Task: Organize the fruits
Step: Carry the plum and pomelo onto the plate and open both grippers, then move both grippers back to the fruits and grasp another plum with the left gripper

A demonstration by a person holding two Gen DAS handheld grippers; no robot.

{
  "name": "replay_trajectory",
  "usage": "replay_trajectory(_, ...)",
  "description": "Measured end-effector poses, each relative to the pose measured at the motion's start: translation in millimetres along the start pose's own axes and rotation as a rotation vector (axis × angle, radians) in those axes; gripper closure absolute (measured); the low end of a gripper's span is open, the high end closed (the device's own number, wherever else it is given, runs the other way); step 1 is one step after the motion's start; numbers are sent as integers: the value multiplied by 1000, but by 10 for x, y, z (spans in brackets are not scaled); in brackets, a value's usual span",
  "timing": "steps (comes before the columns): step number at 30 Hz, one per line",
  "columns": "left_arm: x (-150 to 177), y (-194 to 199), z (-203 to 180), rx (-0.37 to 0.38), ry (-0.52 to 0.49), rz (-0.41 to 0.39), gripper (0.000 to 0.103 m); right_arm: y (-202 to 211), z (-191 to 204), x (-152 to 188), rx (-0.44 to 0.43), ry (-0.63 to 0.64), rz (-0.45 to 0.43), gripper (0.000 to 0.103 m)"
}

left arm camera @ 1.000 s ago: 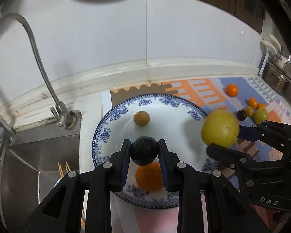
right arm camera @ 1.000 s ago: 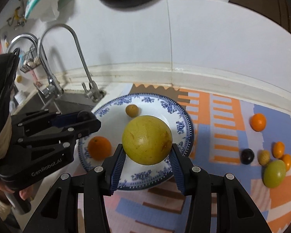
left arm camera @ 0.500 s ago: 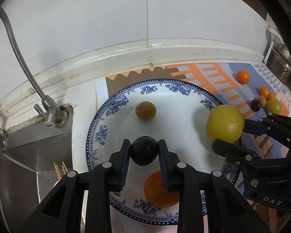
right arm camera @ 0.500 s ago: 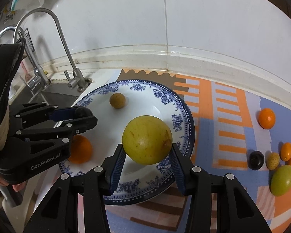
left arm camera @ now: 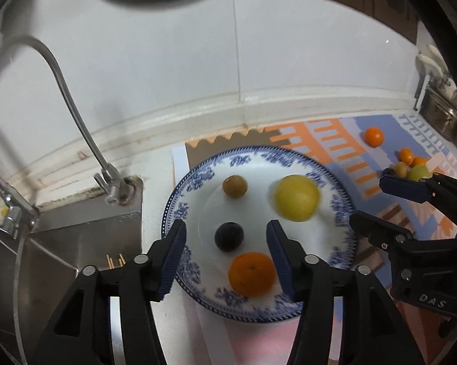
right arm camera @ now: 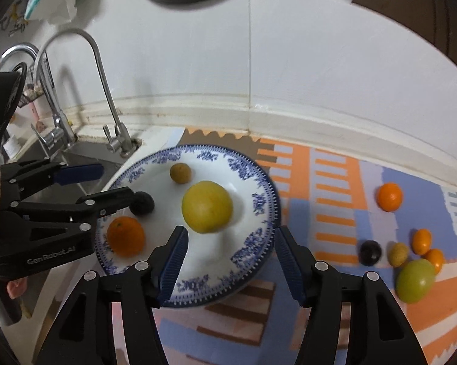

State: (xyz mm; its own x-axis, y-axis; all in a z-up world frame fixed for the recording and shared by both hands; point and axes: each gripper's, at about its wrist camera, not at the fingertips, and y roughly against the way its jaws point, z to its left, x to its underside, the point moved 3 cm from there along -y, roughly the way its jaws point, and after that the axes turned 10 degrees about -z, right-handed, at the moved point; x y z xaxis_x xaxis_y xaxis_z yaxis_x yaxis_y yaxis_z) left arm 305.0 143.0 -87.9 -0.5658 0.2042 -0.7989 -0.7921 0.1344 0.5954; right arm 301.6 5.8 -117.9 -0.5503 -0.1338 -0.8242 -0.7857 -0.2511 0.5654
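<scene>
The round blue-and-white patterned ceramic plate point(right arm camera: 266, 200) sits mid-frame in both wrist views and holds four fruits — a large yellow round fruit point(right arm camera: 207, 206) near its centre, a small dark purple plum point(left arm camera: 229, 236), an orange tangerine point(left arm camera: 252, 274) at the near rim and a small brown round fruit point(left arm camera: 234, 186) toward the far rim. The left gripper point(left arm camera: 226, 240) has its fingers wide apart on either side of the plum, not touching it. The right gripper point(right arm camera: 230, 249) likewise stands spread, the yellow fruit just beyond it. At lower right, more small fruits point(right arm camera: 411, 258) lie on the orange-and-blue patterned mat point(right arm camera: 328, 188) covering the surface.
</scene>
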Motion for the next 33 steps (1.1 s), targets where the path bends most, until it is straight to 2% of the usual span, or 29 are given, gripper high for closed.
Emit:
replay_trajectory(3,-44,209,-82,-10,-2,-42,43,202,-54,-10,20,-3,-28,43)
replay_trajectory(9,-136,606,-337,16,14,-131,35,670,-230,-12,58,-28,-95,34)
replay_trajectory(15,-230,871,-657,45,18,-195,29,1078,-437,10,104,-37,-152,32)
replay_trajectory(26,-429,994,-1266,94,-14,-241,25,1664,-994,-3,205,-83,-237,32)
replay_trajectory(33,-567,880,-1627,108,-69,-245,23,1757,-1415,42,250,-108,-212,32)
